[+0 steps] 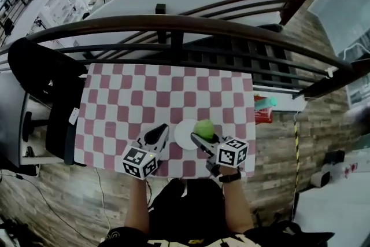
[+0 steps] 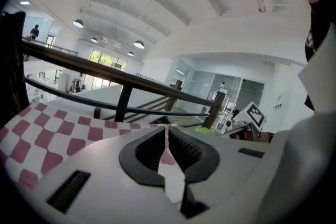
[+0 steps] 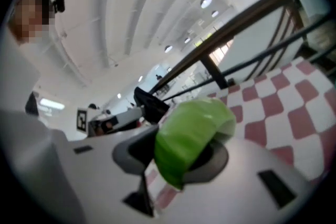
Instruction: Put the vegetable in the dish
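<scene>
left gripper (image 1: 158, 135): jaws pressed together, empty | right gripper (image 1: 201, 139): jaws clamped on green vegetable (image 1: 203, 127) | vegetable over right rim of white dish (image 1: 182, 135), contact unclear | dish on checkered tablecloth (image 1: 144, 95) | dark railing (image 1: 173, 25) beyond

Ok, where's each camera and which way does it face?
Head view: on the person's head, steeply down at checkered table; forearms, left claw, right claw.
Left gripper view: on left claw, along shut jaws toward railing; torso right.
Right gripper view: on right claw, along jaws gripping green vegetable; torso left.
Both gripper views show the other claw.
</scene>
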Motion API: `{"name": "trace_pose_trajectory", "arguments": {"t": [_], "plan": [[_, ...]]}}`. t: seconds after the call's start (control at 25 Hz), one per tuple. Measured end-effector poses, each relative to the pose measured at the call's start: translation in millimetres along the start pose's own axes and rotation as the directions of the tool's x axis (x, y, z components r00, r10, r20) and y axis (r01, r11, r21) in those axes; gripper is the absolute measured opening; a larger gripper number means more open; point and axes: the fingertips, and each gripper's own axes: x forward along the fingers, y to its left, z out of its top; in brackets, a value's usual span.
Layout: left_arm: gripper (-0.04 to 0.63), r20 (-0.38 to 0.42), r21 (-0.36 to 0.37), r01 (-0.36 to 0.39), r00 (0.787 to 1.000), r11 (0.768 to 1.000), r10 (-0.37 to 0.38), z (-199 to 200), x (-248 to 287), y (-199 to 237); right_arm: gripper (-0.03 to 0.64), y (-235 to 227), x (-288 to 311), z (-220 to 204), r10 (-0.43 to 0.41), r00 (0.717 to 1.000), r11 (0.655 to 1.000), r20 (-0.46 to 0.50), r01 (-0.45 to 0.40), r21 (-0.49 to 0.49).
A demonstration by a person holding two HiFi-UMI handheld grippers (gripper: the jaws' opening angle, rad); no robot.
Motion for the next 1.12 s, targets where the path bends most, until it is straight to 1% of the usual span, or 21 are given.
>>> {"name": "trace_pose_trajectory", "arguments": {"t": [0.08, 0.12, 0.2, 0.28, 0.32, 0.36, 0.4, 0.44, 0.52, 0.6, 0.64, 0.72, 0.8, 0.92, 0.96, 1.0, 1.04, 1.12], "plan": [[0.025, -0.047, -0.037, 0.04, 0.998, 0.999, -0.041, -16.9, 7.9, 5.4, 0.146, -7.4, 7.5, -13.8, 0.073, 0.997, 0.992, -0.026, -0.07, 0.108], [0.032, -0.085, -0.057, 0.063, 0.994, 0.996, -0.068, -28.4, 7.1, 3.7, 0.146, -7.9, 8.5, -24.6, 0.104, 0.994, 0.983, -0.039, -0.097, 0.158], [0.061, -0.166, -0.09, 0.133, 0.975, 0.987, -0.147, -50.2, 4.1, -5.5, 0.146, -7.9, 9.3, -42.4, 0.159, 0.986, 0.962, -0.055, -0.142, 0.234], [0.13, -0.238, -0.086, 0.232, 0.94, 0.969, -0.246, -66.2, 7.7, -16.2, 0.146, -11.4, 12.7, -45.5, 0.221, 0.974, 0.939, -0.049, -0.198, 0.282], [0.165, -0.271, -0.067, 0.283, 0.918, 0.957, -0.29, -72.4, 10.1, -22.4, 0.146, -12.7, 13.9, -44.6, 0.256, 0.966, 0.924, -0.038, -0.233, 0.302], [0.218, -0.3, -0.04, 0.33, 0.896, 0.943, -0.326, -77.6, 11.8, -29.2, 0.146, -12.5, 14.0, -43.9, 0.295, 0.955, 0.907, -0.024, -0.272, 0.322], [0.275, -0.326, -0.007, 0.373, 0.876, 0.928, -0.354, -82.1, 12.8, -36.1, 0.146, -10.6, 13.1, -43.7, 0.338, 0.941, 0.886, -0.008, -0.315, 0.341], [0.309, -0.35, 0.028, 0.412, 0.858, 0.911, -0.377, -85.9, 13.3, -42.8, 0.146, -7.2, 11.8, -43.8, 0.382, 0.924, 0.862, 0.009, -0.36, 0.358], [0.351, -0.407, 0.091, 0.488, 0.814, 0.868, -0.414, -91.7, 13.6, -57.2, 0.146, 2.5, 8.7, -43.9, 0.475, 0.879, 0.809, 0.039, -0.453, 0.375], [0.398, -0.464, 0.148, 0.548, 0.774, 0.823, -0.432, -95.2, 14.8, -69.4, 0.146, 14.1, 6.2, -42.9, 0.562, 0.825, 0.754, 0.061, -0.541, 0.373], [0.42, -0.487, 0.178, 0.568, 0.76, 0.803, -0.429, -96.9, 15.9, -73.4, 0.146, 19.8, 5.2, -42.5, 0.6, 0.797, 0.727, 0.069, -0.579, 0.37], [0.461, -0.525, 0.226, 0.596, 0.741, 0.771, -0.419, -101.2, 18.3, -79.0, 0.146, 30.0, 3.9, -41.8, 0.66, 0.747, 0.677, 0.081, -0.639, 0.366], [0.482, -0.551, 0.262, 0.623, 0.724, 0.737, -0.416, -103.1, 21.5, -84.7, 0.146, 38.0, 3.8, -41.0, 0.702, 0.707, 0.637, 0.089, -0.679, 0.366], [0.483, -0.604, 0.305, 0.666, 0.688, 0.681, -0.402, -108.3, 24.4, -90.4, 0.146, 44.5, 3.2, -40.9, 0.742, 0.663, 0.591, 0.095, -0.715, 0.374], [0.482, -0.618, 0.312, 0.673, 0.68, 0.67, -0.395, -109.8, 25.1, -90.5, 0.146, 44.6, 2.3, -41.3, 0.751, 0.653, 0.579, 0.097, -0.722, 0.378], [0.482, -0.624, 0.315, 0.676, 0.676, 0.666, -0.391, -109.8, 26.2, -90.0, 0.146, 44.2, 1.2, -41.8, 0.76, 0.643, 0.569, 0.095, -0.729, 0.381], [0.482, -0.621, 0.319, 0.673, 0.68, 0.668, -0.389, -108.5, 28.2, -89.4, 0.146, 44.0, 0.2, -42.8, 0.768, 0.634, 0.563, 0.087, -0.734, 0.381], [0.482, -0.609, 0.337, 0.66, 0.696, 0.671, -0.379, -106.1, 33.7, -88.4, 0.146, 44.5, 0.3, -46.6, 0.781, 0.623, 0.561, 0.054, -0.736, 0.378]]}}
